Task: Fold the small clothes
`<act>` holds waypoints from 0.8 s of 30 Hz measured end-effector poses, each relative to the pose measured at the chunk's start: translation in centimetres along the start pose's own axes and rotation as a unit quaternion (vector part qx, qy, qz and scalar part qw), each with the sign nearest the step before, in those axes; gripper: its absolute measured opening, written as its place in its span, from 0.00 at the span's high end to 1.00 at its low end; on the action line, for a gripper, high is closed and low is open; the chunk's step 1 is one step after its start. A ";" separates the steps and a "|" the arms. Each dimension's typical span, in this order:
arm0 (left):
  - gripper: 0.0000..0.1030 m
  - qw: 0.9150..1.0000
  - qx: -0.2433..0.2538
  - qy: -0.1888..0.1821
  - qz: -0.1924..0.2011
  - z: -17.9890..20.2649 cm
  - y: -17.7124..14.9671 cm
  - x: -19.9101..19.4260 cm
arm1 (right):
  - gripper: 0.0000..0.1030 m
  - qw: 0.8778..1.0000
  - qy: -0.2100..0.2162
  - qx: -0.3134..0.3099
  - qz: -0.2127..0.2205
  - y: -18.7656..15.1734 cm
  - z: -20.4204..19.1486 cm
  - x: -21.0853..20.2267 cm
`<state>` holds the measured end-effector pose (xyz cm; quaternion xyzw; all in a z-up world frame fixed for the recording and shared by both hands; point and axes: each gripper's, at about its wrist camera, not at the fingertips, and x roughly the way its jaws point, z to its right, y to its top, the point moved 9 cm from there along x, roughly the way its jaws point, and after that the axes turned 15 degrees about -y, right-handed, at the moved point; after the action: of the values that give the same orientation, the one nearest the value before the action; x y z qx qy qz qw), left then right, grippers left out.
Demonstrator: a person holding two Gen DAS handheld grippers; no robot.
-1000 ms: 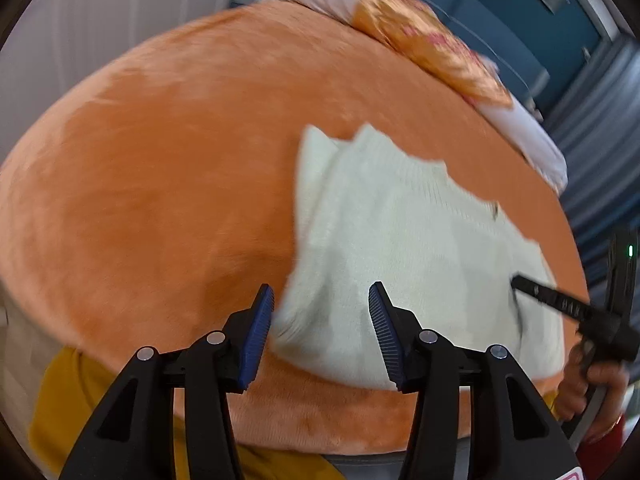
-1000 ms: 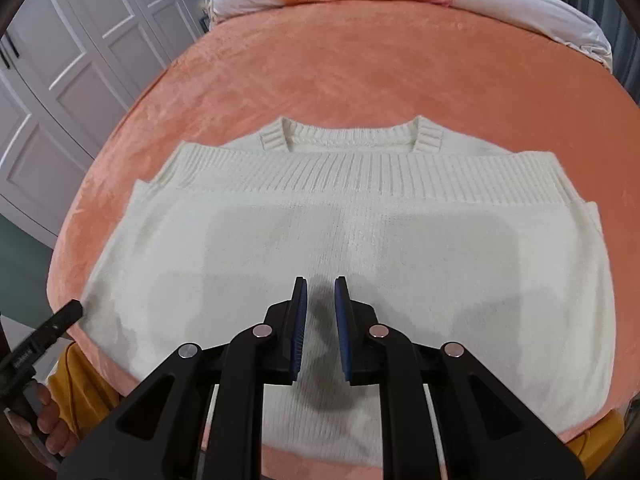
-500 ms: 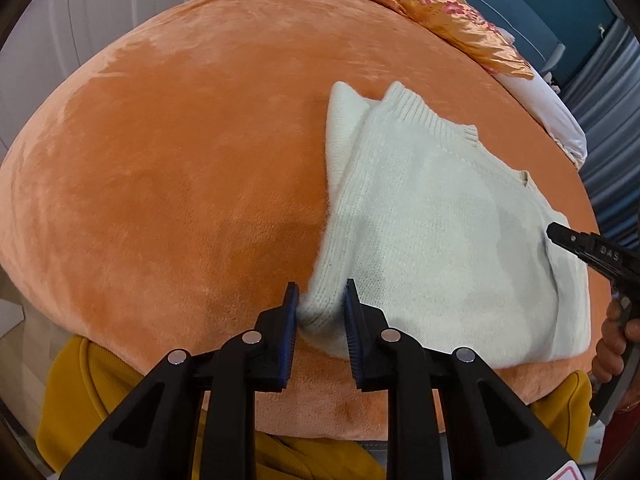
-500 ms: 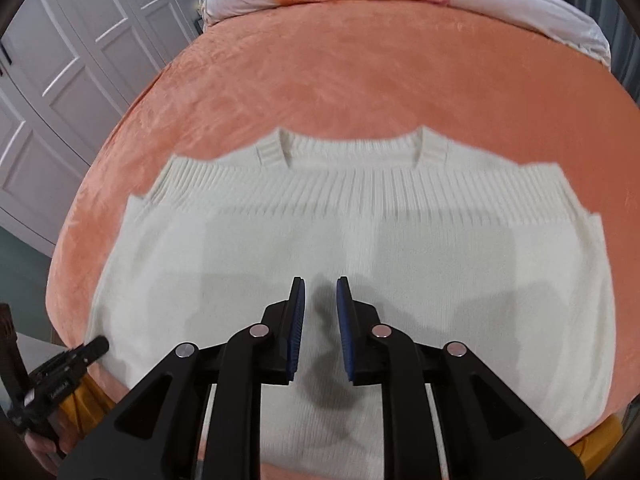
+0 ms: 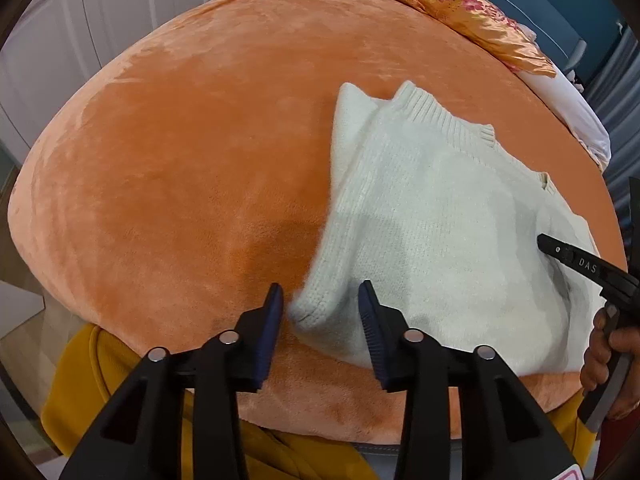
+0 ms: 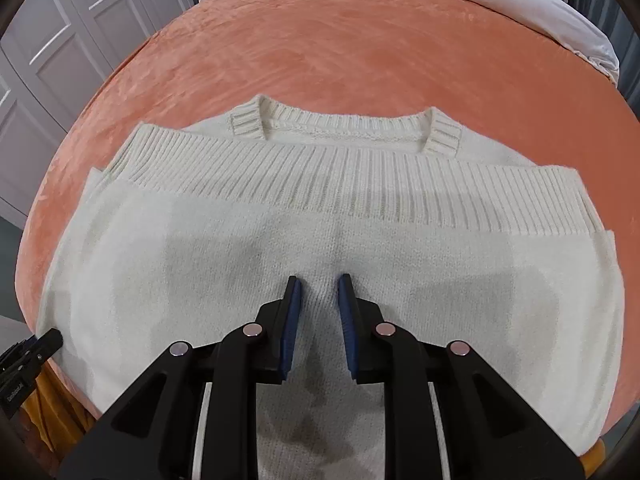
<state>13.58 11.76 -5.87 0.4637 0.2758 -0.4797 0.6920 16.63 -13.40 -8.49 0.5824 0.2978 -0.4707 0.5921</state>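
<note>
- Orange plush bedspread (image 5: pixel 180 168) covers a bed that fills both views, with white panelled wardrobe doors (image 6: pixel 60 52) at the upper left and a shiny orange floral pillow (image 5: pixel 460 12) at the top.
- Lying flat at the bed's near edge is a cream knitted sweater (image 6: pixel 320 240), already folded once, its ribbed hem band laid just below the neckline.
- Its long axis runs left to right across the right wrist view.
- Left gripper (image 5: pixel 320 304) straddles the sweater's lower left corner; its jaws are opening, the knit corner lies between them, and the pads do not press it.
- Right gripper (image 6: pixel 318 290) hovers over the sweater's middle, jaws slightly parted and opening, nothing pinched.
- Judged from this, the left hand is nearer an edge to lift for the next fold.
- Only the left wrist view shows the corner and the right hand (image 5: pixel 608 344); only the right wrist view shows the neckline and full width.
</note>
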 end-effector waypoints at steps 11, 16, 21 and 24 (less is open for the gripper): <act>0.29 0.999 -0.051 0.010 -0.006 0.0 0.0 2.1 | 0.82 1.000 0.005 0.007 0.009 -0.4 -0.2 -0.2; 0.28 0.997 -0.080 -0.012 0.000 0.1 0.3 2.7 | 0.82 1.000 0.006 0.007 0.011 -0.5 -0.1 -0.2; 0.64 0.995 -0.088 -0.047 -0.002 1.4 1.2 2.5 | 0.81 1.000 0.006 0.006 0.016 -0.4 -0.2 -0.1; 0.78 0.993 -0.097 -0.063 0.005 2.0 1.6 1.6 | 0.81 1.000 0.013 0.010 0.018 -0.4 -0.2 -0.2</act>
<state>15.56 9.51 -5.72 0.3647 0.2743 -0.4760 0.7518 16.20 -13.15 -8.51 0.5998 0.2904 -0.4556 0.5902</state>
